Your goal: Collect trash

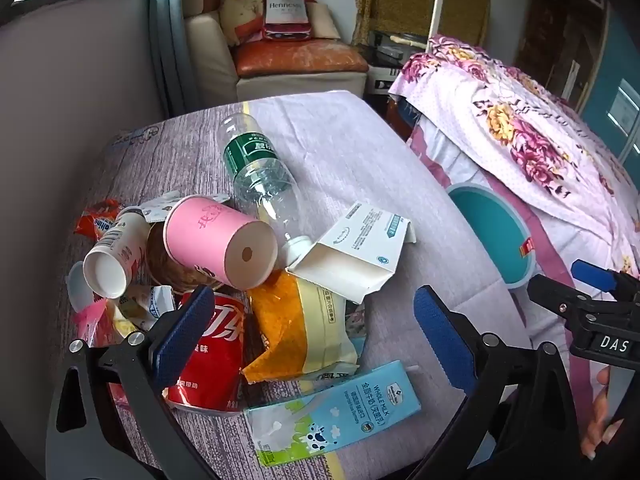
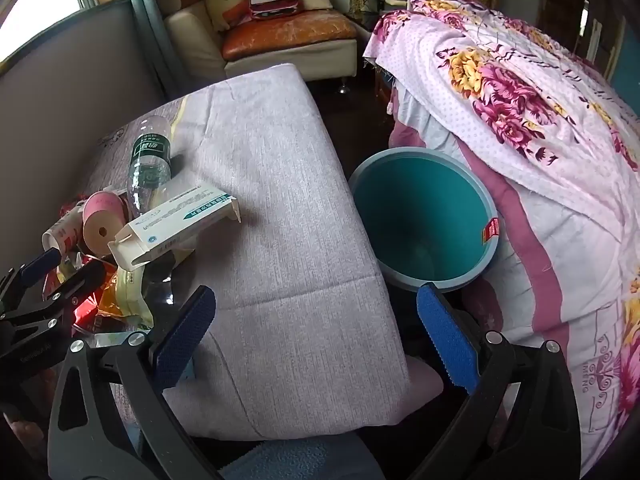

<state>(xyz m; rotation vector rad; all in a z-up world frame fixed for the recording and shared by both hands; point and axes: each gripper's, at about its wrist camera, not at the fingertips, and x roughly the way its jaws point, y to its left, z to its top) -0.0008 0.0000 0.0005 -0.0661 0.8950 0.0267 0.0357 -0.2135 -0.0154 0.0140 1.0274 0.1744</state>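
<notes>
The left gripper (image 1: 320, 344) hangs tilted downward over a heap of litter, its blue-padded jaws spread wide with nothing held. Directly below and between them lie a red snack bag (image 1: 212, 360) and an orange-and-cream snack bag (image 1: 304, 328). Nearest the camera, a flattened blue milk carton (image 1: 332, 412) lies with its long axis running left to right across the gripper's line.

Just beyond, a white open-ended box (image 1: 356, 256) lies on the heap beside a pink paper cup (image 1: 220, 240) on its side, its base facing the camera, and a small white cup (image 1: 112, 260) to its left. A clear plastic bottle with a green label (image 1: 256, 172) stretches away from the pile, cap end nearest.

The right gripper (image 2: 316, 340) is also wide open and empty, hovering over bare cloth at the table's right edge. The litter lies to its left, so the left gripper is much the nearer. A teal waste bin (image 2: 424, 216) stands on the floor just beyond the table's right edge, mouth open and apparently empty; it lies ahead and right of the right gripper.

The table (image 1: 340, 140) is partly covered by a pale lilac cloth over a grey wood-grain surface. To the right is a bed with a pink floral quilt (image 2: 520, 100). Farther back stands a cream sofa with an orange cushion (image 1: 300, 56) and a bottle-shaped pillow.
</notes>
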